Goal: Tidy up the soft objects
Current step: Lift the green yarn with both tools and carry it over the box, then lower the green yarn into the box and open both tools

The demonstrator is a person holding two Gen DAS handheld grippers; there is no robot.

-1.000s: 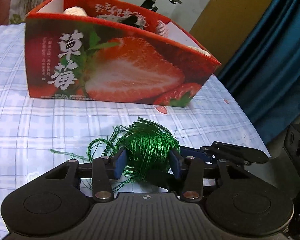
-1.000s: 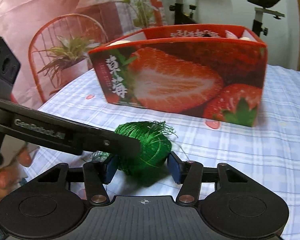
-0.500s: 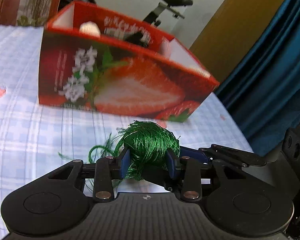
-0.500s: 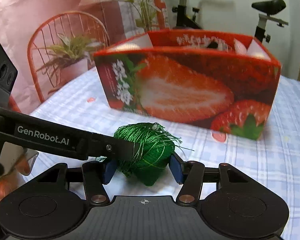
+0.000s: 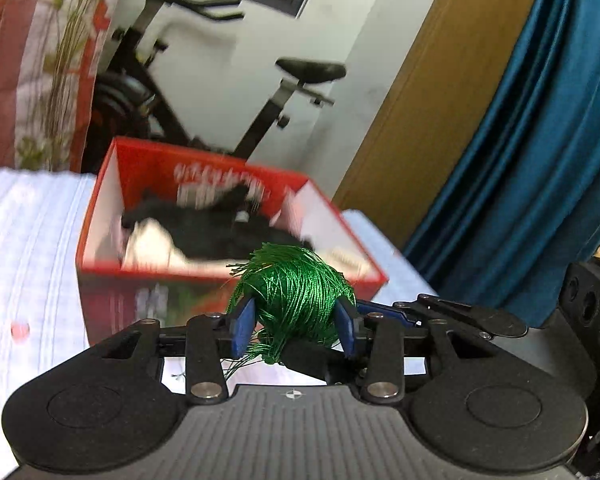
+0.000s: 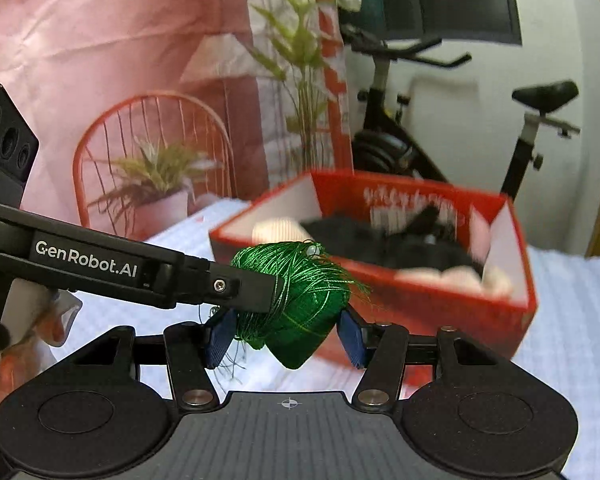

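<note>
Motion blur is smearing the red box (image 5: 204, 292) and its black and white contents (image 6: 404, 248) beyond telling.

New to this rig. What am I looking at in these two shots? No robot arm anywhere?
No arm. A person holds a pair of tongs in each hand, and each pair carries a wide-angle camera looking forward along its two fingers. One picture comes from the left tongs, the other from the right tongs, so each pair also shows in the other's view. Both pairs clamp the same ball of green thread and hold it up near a red box. The box stands on a checked tablecloth and holds blurred dark and pale soft things.
</note>
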